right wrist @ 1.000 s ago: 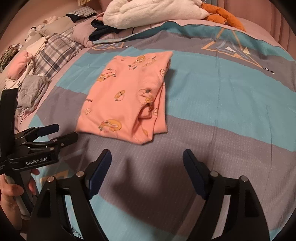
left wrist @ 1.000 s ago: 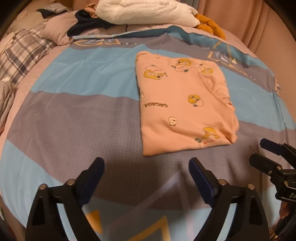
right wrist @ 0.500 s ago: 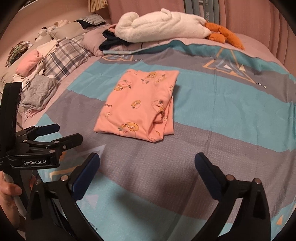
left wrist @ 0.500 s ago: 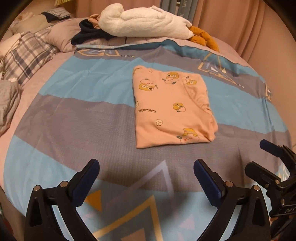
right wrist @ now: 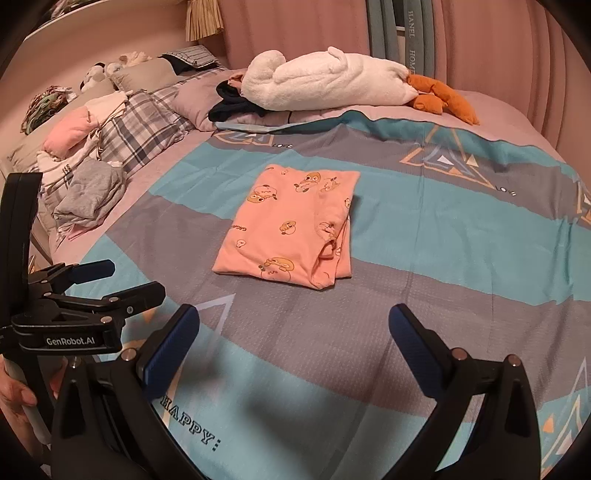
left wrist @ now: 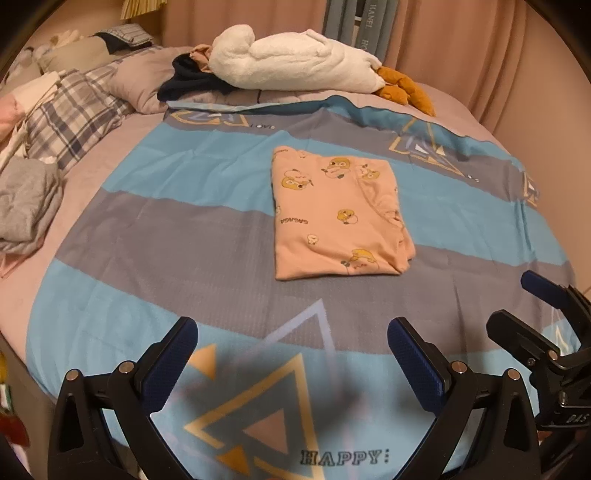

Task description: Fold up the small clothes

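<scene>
Left wrist view shows the left tongs [left wrist: 291, 347] spread wide and empty, the right tongs [right wrist: 293, 334] likewise released — both hover over the bed [left wrist: 155, 229]. Ahead of them, well apart, the pink garment [left wrist: 332, 218] lies folded into a flat rectangle — likely finished, hence nothing gripped.

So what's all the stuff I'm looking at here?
garment: 1, pink with duck prints, folded, mid-bed
bedspread: 1, blue and grey stripes with triangles, under the garment
plush goose: 1, white with orange feet, far end of the bed
dark cloth: 1, navy, beside the goose
plaid pillow: 1, grey checks, left side
grey clothes: 1 heap, left edge
curtain: pink, behind the bed
left gripper: 1, black with blue pads, open, empty
right gripper: 1, same, open, empty
hand: 1, on the left gripper's handle
</scene>
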The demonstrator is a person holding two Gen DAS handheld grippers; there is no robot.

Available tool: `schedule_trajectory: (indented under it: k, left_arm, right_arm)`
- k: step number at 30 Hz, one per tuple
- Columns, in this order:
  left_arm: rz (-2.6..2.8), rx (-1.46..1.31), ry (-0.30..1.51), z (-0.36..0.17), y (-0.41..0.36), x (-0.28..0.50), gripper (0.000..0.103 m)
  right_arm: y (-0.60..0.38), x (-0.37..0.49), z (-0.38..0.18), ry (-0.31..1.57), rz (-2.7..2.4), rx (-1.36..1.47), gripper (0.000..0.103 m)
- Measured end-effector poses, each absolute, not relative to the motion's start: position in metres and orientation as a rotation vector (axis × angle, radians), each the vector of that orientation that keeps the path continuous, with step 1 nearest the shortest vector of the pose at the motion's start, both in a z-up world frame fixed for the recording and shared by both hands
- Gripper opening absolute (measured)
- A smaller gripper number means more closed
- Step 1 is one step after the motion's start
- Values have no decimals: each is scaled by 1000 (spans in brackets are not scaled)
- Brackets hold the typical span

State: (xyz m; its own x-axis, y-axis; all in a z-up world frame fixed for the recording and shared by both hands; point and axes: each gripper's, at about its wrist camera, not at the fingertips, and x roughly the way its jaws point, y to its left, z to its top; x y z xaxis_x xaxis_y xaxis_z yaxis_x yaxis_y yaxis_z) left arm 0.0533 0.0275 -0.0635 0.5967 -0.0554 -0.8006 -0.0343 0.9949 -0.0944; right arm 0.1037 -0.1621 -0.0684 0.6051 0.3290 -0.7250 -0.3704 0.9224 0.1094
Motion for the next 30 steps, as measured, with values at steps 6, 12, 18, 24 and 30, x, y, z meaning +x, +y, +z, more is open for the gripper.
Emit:
schedule_trajectory:
  k: [6, 12, 18, 24, 30]
  left_arm:
    - [16, -80, 903, -54, 25, 41, 102]
    - [28, -77, 892, -51, 25, 36, 102]
    - [42, -72, 883, -48, 24, 34, 102]
    - [45, -70, 890, -49, 22, 34, 102]
    - [45, -69, 892, -50, 22, 33, 102]
  right_arm:
    - [-161, 93, -61, 817, 406, -56, 103]
    - [-160, 90, -59, 819, 401, -57, 103]
    - [-159, 86, -56, 819, 400, -62, 103]
    - [-155, 83, -55, 816, 403, -75, 103]
    - [-152, 82, -54, 813, 406, -77, 103]
